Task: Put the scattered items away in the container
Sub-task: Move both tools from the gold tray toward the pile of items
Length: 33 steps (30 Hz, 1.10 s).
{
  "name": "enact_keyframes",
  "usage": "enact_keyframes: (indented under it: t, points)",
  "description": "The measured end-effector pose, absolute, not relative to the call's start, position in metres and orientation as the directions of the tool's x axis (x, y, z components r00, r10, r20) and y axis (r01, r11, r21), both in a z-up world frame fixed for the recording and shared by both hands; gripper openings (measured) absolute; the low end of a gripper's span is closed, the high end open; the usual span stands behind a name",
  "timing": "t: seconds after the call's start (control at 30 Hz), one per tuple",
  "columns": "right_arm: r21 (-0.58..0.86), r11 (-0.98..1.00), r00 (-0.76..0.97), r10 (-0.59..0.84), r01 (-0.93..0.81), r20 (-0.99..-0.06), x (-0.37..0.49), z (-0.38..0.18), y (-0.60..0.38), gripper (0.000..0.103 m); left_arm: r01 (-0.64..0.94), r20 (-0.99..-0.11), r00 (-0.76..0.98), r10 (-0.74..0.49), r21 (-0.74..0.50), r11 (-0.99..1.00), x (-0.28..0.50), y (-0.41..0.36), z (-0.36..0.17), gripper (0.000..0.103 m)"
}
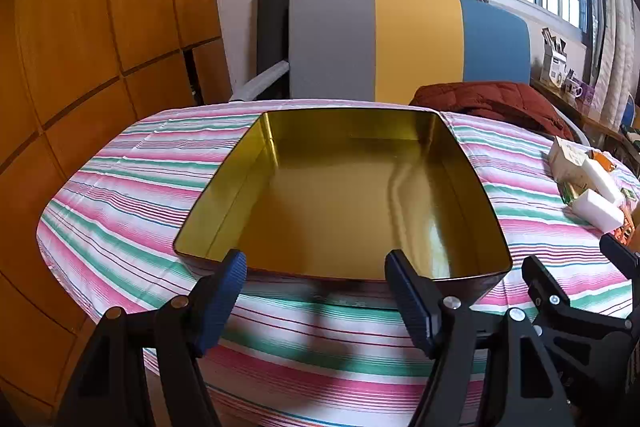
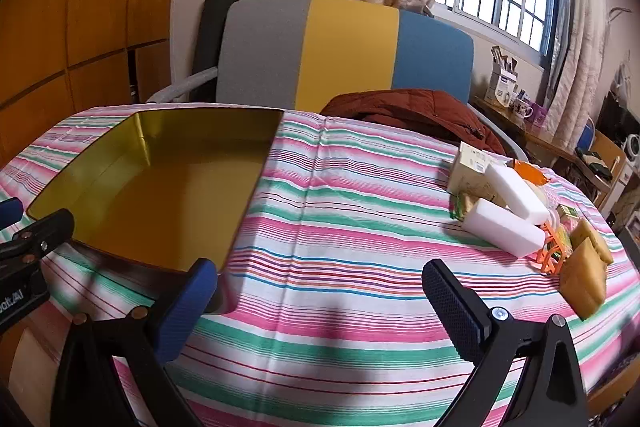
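Left wrist view looks down over a table covered by a striped cloth (image 1: 132,187) in pink, green and white. An empty gold tin (image 1: 344,195) sits on it near the front edge, its shiny floor bare. The left gripper (image 1: 316,267) hovers over the tin's near rim with its jaws wide apart and nothing between them; its blue fingers (image 1: 224,291) do not touch the tin. At the lower right of this view part of the right gripper (image 1: 576,267) shows.

From the right wrist view, the right gripper (image 2: 320,283) hangs above bare cloth just right of the tin (image 2: 160,195), jaws spread wide and holding nothing. The scattered things lie in a heap near the right edge of the table, well apart from the tin: two white blocks (image 2: 504,227), a cream carton (image 2: 468,171), an orange plastic piece (image 2: 552,259) and tan sponges (image 2: 584,279), several touching one another. Beyond the far edge a reddish-brown jacket (image 2: 408,111) lies in front of a grey, yellow and blue chair back (image 2: 348,51).
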State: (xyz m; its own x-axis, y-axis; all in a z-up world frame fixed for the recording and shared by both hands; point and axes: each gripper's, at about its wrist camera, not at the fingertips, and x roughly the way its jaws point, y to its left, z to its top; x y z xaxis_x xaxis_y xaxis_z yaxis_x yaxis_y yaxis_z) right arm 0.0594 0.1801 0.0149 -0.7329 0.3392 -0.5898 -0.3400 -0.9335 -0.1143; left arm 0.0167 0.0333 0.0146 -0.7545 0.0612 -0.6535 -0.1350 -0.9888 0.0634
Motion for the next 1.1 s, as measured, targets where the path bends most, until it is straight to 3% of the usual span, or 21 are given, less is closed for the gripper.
enact_keyframes:
  t: [0.33, 0.47, 0.53, 0.63, 0.93, 1.0, 1.1]
  points:
    - [-0.097, -0.928, -0.726, 0.344, -0.36, -0.595, 0.061, 0.014, 0.197, 0.103, -0.177, -0.666, -0.74, 0.092, 0.061, -0.982, 0.017, 0.045, 0.011, 0.073]
    - [-0.099, -0.923, -0.709, 0.351, -0.371, -0.612, 0.068, 0.011, 0.218, 0.103, -0.26, -0.669, -0.712, 0.212, -0.029, -0.965, 0.014, 0.052, 0.016, 0.074]
    - [-0.091, -0.914, -0.701, 0.364, -0.395, -0.613, 0.076, 0.01, 0.236, 0.103, -0.279, -0.664, -0.715, 0.218, -0.014, -0.96, 0.013, 0.064, 0.022, 0.074]
    - [-0.073, -0.884, -0.681, 0.407, -0.462, -0.608, 0.096, 0.012, 0.276, 0.103, -0.35, -0.647, -0.72, 0.25, 0.027, -0.936, 0.015, 0.095, 0.031, 0.074]
    - [-0.067, -0.779, -0.584, 0.521, -0.624, -0.622, 0.145, 0.01, 0.378, 0.103, -0.651, -0.707, -0.512, 0.487, -0.05, -0.757, -0.004, 0.242, 0.035, 0.074]
    - [-0.038, -0.769, -0.585, 0.516, -0.638, -0.626, 0.157, 0.011, 0.395, 0.103, -0.692, -0.731, -0.449, 0.514, -0.08, -0.718, -0.014, 0.275, 0.028, 0.068]
    - [-0.025, -0.758, -0.593, 0.53, -0.652, -0.606, 0.172, 0.019, 0.409, 0.103, -0.745, -0.744, -0.35, 0.569, -0.147, -0.651, -0.021, 0.316, 0.02, 0.067]
